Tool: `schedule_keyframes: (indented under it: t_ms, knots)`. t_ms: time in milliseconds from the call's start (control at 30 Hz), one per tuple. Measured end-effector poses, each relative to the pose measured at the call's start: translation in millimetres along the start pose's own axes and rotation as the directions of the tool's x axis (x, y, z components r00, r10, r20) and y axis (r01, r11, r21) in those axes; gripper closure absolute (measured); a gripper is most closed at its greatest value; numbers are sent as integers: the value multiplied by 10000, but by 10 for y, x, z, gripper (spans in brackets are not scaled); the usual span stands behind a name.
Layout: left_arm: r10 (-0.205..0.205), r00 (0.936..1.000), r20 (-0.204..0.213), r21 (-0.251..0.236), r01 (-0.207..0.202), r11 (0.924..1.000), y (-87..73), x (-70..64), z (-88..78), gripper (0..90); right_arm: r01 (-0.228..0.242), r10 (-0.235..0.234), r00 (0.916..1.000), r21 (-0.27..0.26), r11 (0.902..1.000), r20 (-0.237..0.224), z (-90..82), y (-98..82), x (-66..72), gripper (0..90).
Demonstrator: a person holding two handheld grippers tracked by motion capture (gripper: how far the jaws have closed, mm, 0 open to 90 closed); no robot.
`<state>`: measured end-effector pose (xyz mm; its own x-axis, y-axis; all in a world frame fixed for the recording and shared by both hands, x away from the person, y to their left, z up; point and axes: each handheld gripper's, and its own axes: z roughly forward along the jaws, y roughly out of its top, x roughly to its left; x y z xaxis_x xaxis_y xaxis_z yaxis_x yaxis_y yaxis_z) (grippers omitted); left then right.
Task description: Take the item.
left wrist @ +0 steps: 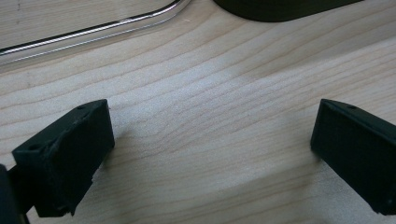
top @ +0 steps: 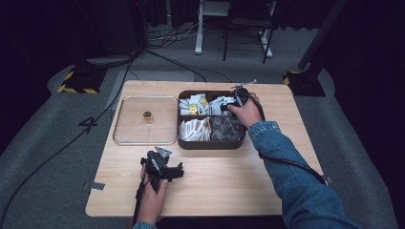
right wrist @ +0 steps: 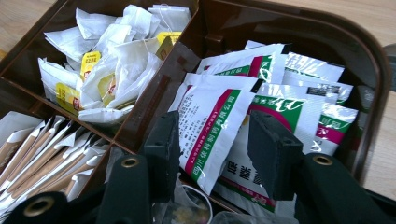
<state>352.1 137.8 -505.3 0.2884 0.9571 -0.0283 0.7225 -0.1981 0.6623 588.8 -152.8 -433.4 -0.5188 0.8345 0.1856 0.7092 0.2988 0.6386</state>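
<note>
Jaws spread, wooden table, grey carpet

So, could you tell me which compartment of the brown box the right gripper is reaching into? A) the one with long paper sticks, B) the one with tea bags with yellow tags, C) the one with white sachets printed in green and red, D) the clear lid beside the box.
C: in the right gripper view the right gripper has its open jaws on either side of a green-and-red sachet in the brown box.

Left gripper: two black jaws are held wide apart over bare light wooden tabletop, nothing between them. Clear tray rim is seen at upper left; dark box edge at top.
</note>
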Motion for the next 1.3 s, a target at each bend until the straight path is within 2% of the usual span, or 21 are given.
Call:
schedule_keyframes:
  t_ms: [233, 600, 700, 867, 1033, 1200, 1300]
  knots:
    - [4, 10000, -3, 1, -4, 10000, 0, 0, 0, 0, -165, 165, 9999, -39, 9999, -49, 15, 13, 26, 551]
    - [1, 10000, -11, -16, -1, 10000, 0, 0, 1, 0, -110, 103, 9995, -232, 9997, -300, -12, 69, 115, 555]
    - [20, 10000, -20, -9, -20, 10000, 1, 1, 0, 0, 77, -88, 9995, -359, 9993, -302, -1, 94, 183, 555]
    - [19, 10000, -19, -8, -19, 10000, 1, 1, 0, 0, 146, -157, 9992, -297, 9995, -359, 38, 111, 249, 565]
    - [47, 10000, -22, 12, -47, 10000, 1, 3, -1, 0, 351, -352, 9993, -63, 9994, -130, 103, 113, 290, 586]
    - [22, 10000, -22, -8, -22, 10000, 1, 1, 0, 0, 354, -354, 9994, 121, 9993, 0, 174, 102, 305, 616]
    - [23, 10000, -22, -8, -23, 10000, 1, 1, 0, 0, 408, -410, 9992, 403, 9984, 37, 240, 82, 321, 693]
